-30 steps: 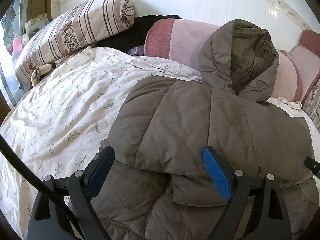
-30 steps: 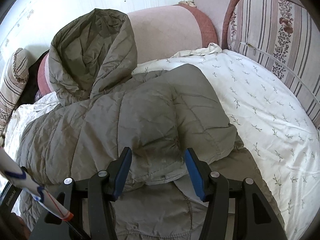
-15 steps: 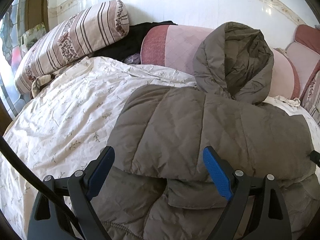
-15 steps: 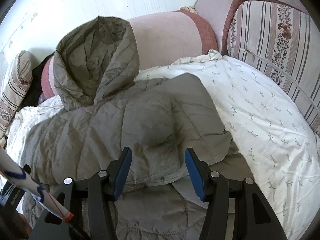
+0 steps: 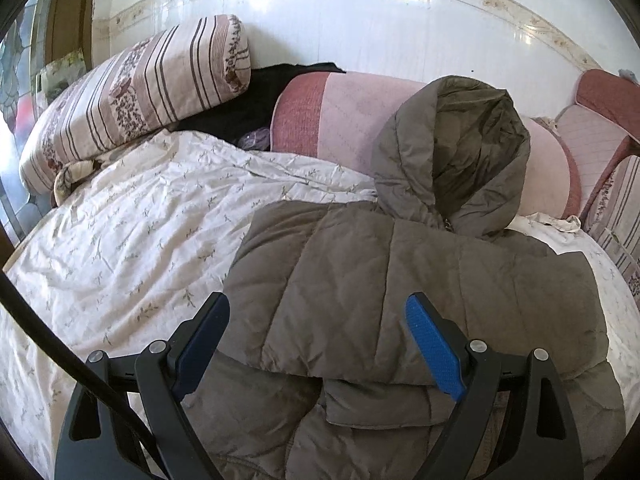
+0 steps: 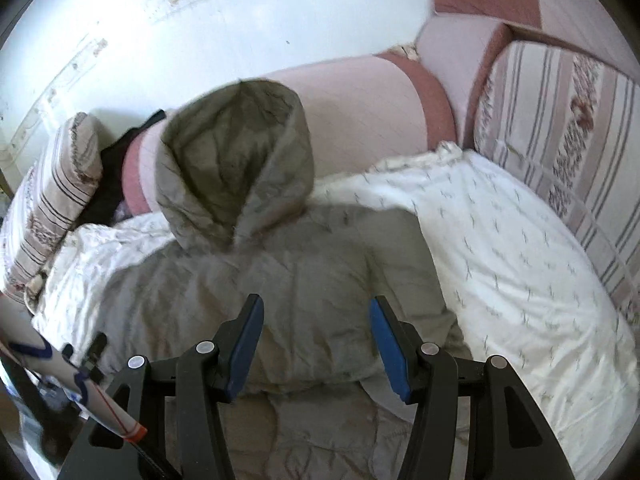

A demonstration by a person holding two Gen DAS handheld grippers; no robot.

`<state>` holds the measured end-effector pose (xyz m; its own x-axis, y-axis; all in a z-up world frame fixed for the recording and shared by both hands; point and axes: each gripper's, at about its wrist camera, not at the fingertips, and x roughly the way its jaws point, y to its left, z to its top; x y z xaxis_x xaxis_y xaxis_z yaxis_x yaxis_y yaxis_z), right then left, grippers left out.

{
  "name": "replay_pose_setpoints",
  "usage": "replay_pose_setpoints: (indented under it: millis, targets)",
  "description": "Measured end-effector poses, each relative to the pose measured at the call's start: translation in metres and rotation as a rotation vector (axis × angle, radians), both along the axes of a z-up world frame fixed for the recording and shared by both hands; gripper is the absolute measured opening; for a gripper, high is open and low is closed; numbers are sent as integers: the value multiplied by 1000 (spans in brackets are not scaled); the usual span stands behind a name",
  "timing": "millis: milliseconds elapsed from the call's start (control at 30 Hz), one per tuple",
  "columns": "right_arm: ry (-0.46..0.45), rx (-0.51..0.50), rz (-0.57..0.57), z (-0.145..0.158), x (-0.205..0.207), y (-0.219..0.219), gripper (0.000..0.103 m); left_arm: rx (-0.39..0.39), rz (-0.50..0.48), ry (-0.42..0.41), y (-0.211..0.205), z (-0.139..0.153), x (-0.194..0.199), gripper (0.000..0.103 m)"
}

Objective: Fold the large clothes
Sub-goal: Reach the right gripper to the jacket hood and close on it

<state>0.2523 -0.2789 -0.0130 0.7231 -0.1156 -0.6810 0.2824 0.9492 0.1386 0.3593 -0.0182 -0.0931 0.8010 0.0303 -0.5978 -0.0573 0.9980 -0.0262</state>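
Grey-brown puffer jacket (image 5: pixel 400 280) lies folded on the floral sheet (image 5: pixel 140 220), both grippers' fingers (image 5: pixel 434 344) wide, holding nothing.

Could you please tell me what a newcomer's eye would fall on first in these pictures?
First, the grey-brown puffer jacket spread on the flowered bedsheet, its hood propped against a pink cushion. Next, the open blue-padded left tongs and right tongs over its folded-in sleeves. A striped pillow lies at the far left.
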Motion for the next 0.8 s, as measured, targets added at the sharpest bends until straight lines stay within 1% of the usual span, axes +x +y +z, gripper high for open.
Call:
replay_pose_setpoints:
  millis: [100,133,267,333,400,467,533,667,733,800]
  targets:
    - [-15,18,11,29,8,-1,60,2,-1,-13,1,4,-2,89]
    - [-21,17,16,42,13,0,60,-3,-2,-13,1,5,-2,89]
    - [-44,35,34,76,31,0,60,-19,-6,-5,3,5,-1,89]
    - [-60,13,31,91,41,2,60,-15,-6,-3,2,4,0,89]
    - [-70,-31,38,105,60,6,60,-13,-7,1,2,3,1,89]
    - [-72,-65,29,111,77,6,60,-7,-3,4,3,1,3,89]
    - [-66,-74,27,115,96,3,60,0,6,6,5,0,5,89]
    - [-49,9,42,115,138,-8,60,-9,16,20,8,-4,10,89]
    - [-38,8,41,114,157,-13,60,-11,9,31,7,-6,11,89]
    - [-34,-6,36,111,178,-18,60,8,5,32,3,-8,12,89]
